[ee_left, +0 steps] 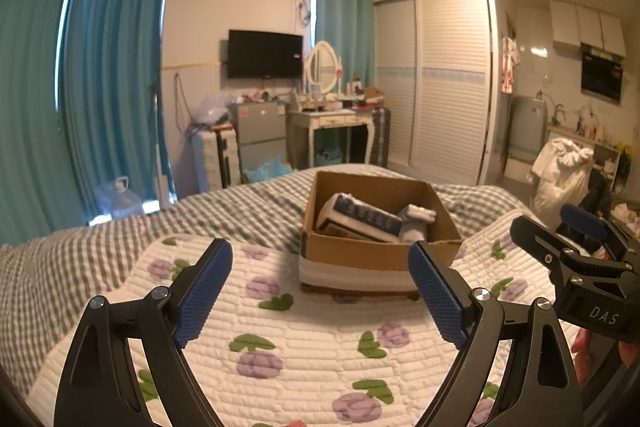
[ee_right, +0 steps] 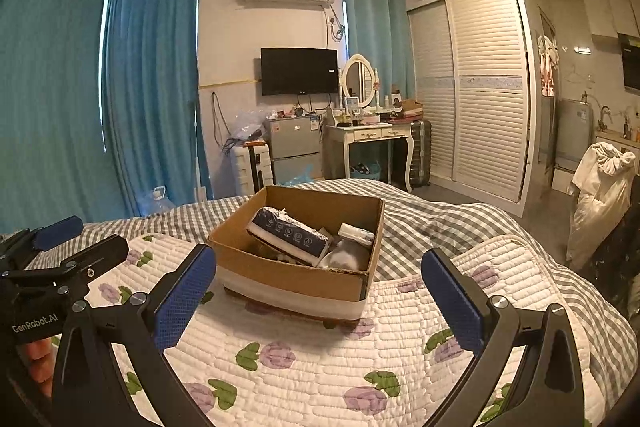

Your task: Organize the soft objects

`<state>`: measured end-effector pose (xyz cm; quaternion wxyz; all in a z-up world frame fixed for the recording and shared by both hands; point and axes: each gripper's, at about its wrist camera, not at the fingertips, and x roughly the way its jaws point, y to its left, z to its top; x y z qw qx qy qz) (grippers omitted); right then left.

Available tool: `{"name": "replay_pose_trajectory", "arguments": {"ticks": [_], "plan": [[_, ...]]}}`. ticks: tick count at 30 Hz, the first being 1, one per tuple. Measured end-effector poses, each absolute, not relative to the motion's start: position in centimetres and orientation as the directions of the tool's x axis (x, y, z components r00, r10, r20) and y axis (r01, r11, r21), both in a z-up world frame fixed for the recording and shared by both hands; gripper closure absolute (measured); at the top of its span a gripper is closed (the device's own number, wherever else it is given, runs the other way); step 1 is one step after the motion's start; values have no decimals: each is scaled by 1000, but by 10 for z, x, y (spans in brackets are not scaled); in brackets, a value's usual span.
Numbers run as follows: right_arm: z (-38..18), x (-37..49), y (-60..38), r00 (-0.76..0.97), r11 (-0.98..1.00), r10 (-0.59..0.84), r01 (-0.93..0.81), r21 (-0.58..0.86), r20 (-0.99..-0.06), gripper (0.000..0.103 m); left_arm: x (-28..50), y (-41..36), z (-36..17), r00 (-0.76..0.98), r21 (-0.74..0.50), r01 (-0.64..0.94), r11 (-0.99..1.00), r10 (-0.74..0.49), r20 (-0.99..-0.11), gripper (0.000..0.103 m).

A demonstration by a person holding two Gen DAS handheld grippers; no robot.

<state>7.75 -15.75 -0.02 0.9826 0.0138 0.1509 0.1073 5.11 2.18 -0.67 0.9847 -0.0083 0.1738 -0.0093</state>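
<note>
An open cardboard box [ee_left: 352,255] stands on the flowered quilt [ee_left: 304,339] on the bed; it also shows in the right wrist view [ee_right: 288,279]. Inside lie a navy-and-white soft pack [ee_left: 360,215], also in the right wrist view [ee_right: 290,233], and rolled white socks [ee_left: 416,221], with a small white bundle [ee_right: 356,233] beside them. My left gripper [ee_left: 320,291] is open and empty, held above the quilt short of the box. My right gripper [ee_right: 320,299] is open and empty, also short of the box. Each gripper shows at the edge of the other's view.
The quilt [ee_right: 320,367] lies over a grey checked bedspread [ee_right: 440,223]. Beyond the bed stand a dressing table [ee_right: 368,135], a small fridge [ee_right: 294,147], a wardrobe [ee_right: 480,87] and teal curtains [ee_right: 152,87]. White clothing [ee_right: 600,195] hangs at the right.
</note>
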Motion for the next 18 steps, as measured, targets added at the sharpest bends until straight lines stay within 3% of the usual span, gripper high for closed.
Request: {"name": "replay_pose_trajectory", "arguments": {"ticks": [18], "plan": [[-2,79,-154,930,979,203,-195,57,-305,0,53,23,-10,940,-22,24,999,-30,-341,12]]}}
